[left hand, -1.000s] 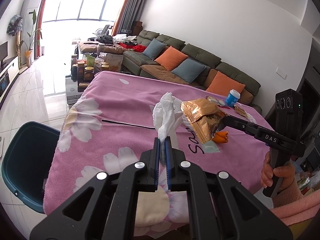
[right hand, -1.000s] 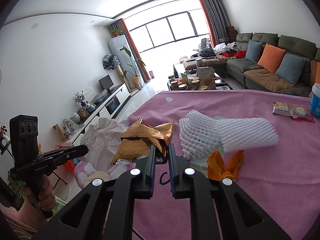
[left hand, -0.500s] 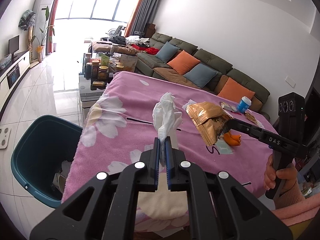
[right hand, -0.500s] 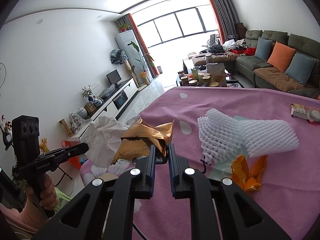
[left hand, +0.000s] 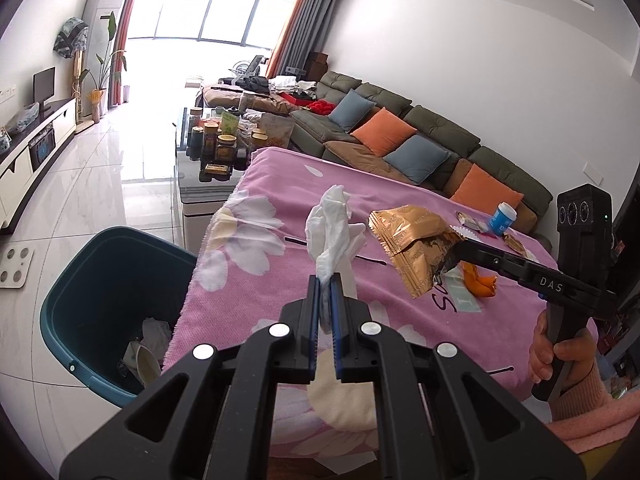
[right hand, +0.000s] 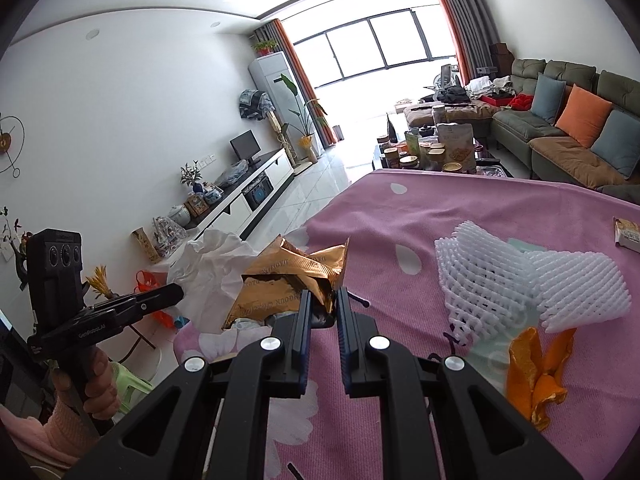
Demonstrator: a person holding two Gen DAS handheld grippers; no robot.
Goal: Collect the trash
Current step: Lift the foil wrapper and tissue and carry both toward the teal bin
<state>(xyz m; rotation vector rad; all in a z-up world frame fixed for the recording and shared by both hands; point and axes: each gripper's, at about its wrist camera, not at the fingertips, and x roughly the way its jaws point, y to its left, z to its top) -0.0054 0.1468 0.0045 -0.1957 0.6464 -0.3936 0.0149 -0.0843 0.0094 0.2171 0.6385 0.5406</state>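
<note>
I hold two pieces of trash, one in each gripper. My left gripper (left hand: 326,280) pinches one crumpled white tissue (left hand: 334,226), soft and twisted, standing up over the edge of the table. My right gripper (right hand: 322,300) is clamped on one gold foil wrapper (right hand: 286,284), shiny, creased and torn open, lifted above the pink flower-print cloth (left hand: 280,272). On the cloth lie one white foam fruit net (right hand: 520,280), a springy mesh sleeve folded over, and one curled orange peel (right hand: 536,376) just beside it. One blue cup (left hand: 502,219) stands near the far edge. One dark teal bin (left hand: 80,304), rounded plastic with some scraps inside, sits on the floor beside the table, below and left of the tissue
</note>
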